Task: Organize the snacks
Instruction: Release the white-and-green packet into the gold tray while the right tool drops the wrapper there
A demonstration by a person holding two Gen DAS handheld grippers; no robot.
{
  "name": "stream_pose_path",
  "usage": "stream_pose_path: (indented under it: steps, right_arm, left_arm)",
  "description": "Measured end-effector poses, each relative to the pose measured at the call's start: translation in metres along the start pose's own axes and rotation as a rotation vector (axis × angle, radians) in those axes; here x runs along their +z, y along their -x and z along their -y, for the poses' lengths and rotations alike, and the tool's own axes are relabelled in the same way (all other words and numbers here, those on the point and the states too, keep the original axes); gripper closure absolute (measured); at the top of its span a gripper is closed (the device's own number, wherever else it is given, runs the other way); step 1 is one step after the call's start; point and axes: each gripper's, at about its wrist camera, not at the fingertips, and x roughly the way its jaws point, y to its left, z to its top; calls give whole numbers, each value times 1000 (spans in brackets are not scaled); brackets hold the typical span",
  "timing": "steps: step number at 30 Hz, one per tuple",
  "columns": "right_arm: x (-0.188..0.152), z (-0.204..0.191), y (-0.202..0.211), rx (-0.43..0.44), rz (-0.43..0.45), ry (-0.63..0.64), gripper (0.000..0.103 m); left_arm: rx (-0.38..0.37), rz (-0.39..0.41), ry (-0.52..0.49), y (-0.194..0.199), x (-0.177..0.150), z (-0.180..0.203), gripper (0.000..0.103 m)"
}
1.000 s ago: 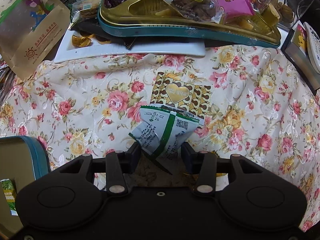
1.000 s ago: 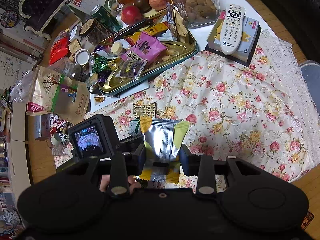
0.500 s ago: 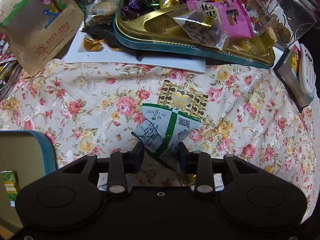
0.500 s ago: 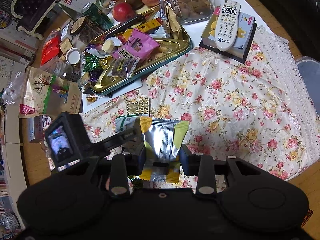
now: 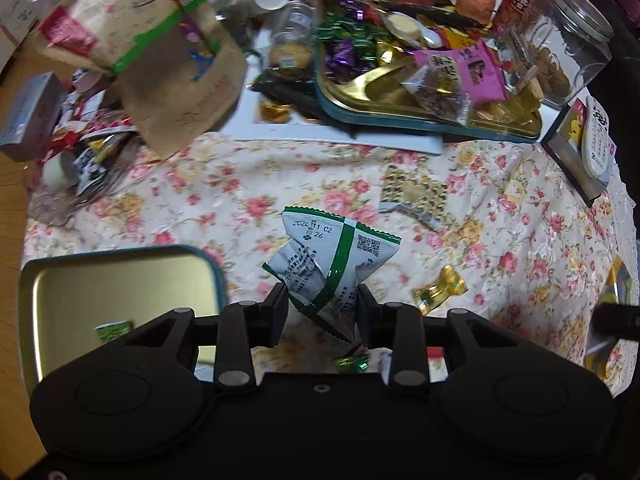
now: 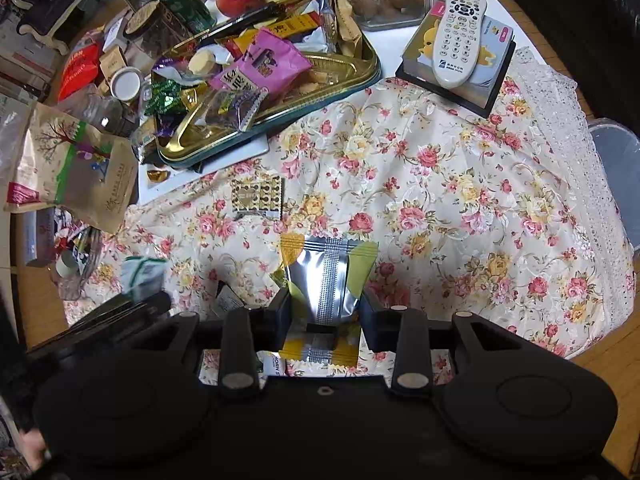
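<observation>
Item 1: your left hand-held gripper (image 5: 322,306) is clenched on a green-and-white packet (image 5: 330,268), lifted above the desk.
Item 2: your right hand-held gripper (image 6: 325,306) grips a silver-and-yellow packet (image 6: 328,280).
Risk: slick foil could slip; the open tin (image 5: 116,280) sits left of gripper 1.

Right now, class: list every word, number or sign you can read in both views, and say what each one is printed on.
"2024 11 02" and "26": white and green snack packet in the left tool.
A QR code, same packet; its small print is too small to read.
"ORN S": wrapper edge under the right tool.
Pink packet, brown paper bag, red can, remote: print blurred, unreadable.
</observation>
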Motion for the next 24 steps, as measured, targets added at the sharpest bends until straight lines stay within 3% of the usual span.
stream_pose_path:
  steps: [8, 12, 24]
  right_arm:
    - [-9, -33, -17, -31, -8, 83, 65]
    - [-15, -57, -27, 15, -36, 125, 65]
    - [-36, -154, -48, 33, -67, 332, 65]
  left_arm:
    - [76, 1, 101, 9, -25, -72, 59]
    - [140, 9, 184, 11, -32, -113, 59]
    - [174, 20, 406, 19, -58, -207, 59]
